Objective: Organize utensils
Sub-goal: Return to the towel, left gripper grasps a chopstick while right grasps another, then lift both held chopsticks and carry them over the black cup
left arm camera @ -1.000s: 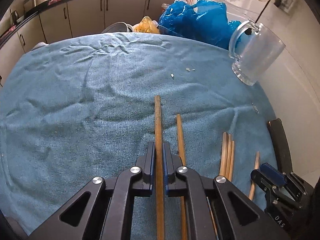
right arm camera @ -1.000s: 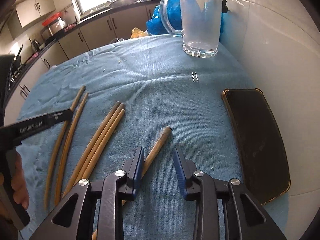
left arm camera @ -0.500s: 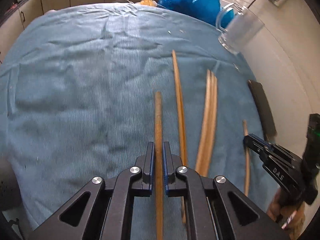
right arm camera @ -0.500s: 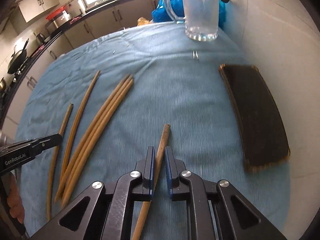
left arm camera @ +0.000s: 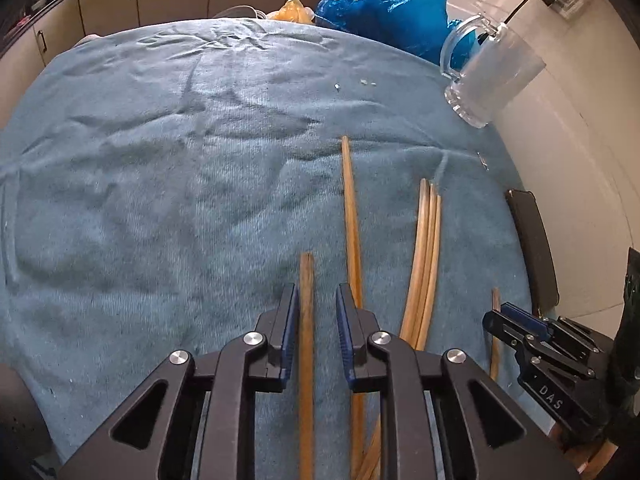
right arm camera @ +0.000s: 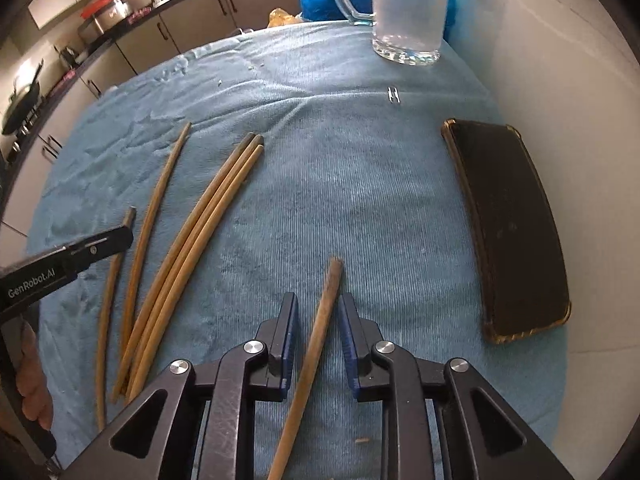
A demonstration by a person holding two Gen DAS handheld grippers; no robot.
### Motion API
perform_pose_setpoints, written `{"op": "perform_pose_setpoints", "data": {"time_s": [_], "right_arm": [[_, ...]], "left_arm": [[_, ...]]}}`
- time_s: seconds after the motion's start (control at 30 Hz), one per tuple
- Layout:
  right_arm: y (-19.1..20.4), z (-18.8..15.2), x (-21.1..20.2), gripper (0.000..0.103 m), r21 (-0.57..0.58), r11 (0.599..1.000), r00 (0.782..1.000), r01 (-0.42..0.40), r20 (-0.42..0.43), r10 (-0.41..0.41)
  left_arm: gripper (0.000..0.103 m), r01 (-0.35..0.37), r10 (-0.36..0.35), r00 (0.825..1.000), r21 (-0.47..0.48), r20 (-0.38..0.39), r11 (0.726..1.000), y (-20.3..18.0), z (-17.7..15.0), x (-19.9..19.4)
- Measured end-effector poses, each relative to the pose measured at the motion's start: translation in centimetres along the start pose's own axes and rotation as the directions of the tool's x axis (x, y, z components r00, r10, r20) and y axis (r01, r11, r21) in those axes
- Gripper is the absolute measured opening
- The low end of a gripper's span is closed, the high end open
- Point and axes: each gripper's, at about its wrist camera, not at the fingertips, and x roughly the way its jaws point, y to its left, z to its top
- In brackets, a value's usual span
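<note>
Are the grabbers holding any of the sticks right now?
No. The left gripper is open around one chopstick, and the right gripper is open around another chopstick. Neither is pinched; gaps show beside each stick.

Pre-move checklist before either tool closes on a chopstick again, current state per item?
1. Left tool open: ok.
2. Chopstick between its fingers: ok, nearer the left finger.
3. Right tool open: ok.
4. Dark-tipped chopstick between its fingers: ok, lying slanted.
5. Glass mug upright, far end of the towel: ok.
6. Sticks lifted or resting: cannot tell.
</note>
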Motion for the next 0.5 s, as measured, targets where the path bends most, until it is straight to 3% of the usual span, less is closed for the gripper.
{"op": "perform_pose_setpoints", "data": {"time_s": [0.2, 0.23, 0.27, 0.3, 0.5], "right_arm": [[0.6, 2.0, 1.0, 0.022, -0.047, 0.998, 0.998, 0.045, -0.045, -0.047], [0.7, 2.1, 1.1, 0.022, -0.05, 0.998, 0.998, 0.047, -0.048, -0.05], [0.7, 2.1, 1.1, 0.018, -0.054, 0.997, 0.998, 0.049, -0.047, -0.051], [0.9, 2.1, 1.1, 0.011, -0.066, 0.997, 0.998, 0.051, -0.036, -0.054], [0.4, 0.9, -0.2, 0.007, -0.017, 1.0, 0.998, -0.014, 0.064, 0.015]], "left_arm": [[0.017, 0.016, -0.016, 1.0, 0.015, 0.0, 1.0, 0.2, 0.1, 0.1], [0.015, 0.008, -0.008, 1.0, 0.025, 0.003, 1.0, 0.1, -0.1, 0.0], [0.007, -0.012, 0.012, 1.0, 0.034, 0.006, 0.999, 0.0, -0.2, 0.1], [0.007, -0.018, 0.018, 1.0, 0.034, 0.007, 0.999, 0.0, -0.5, -0.1], [0.007, -0.017, 0.011, 0.992, 0.044, 0.126, 0.999, -0.2, -2.7, -4.0]]}}
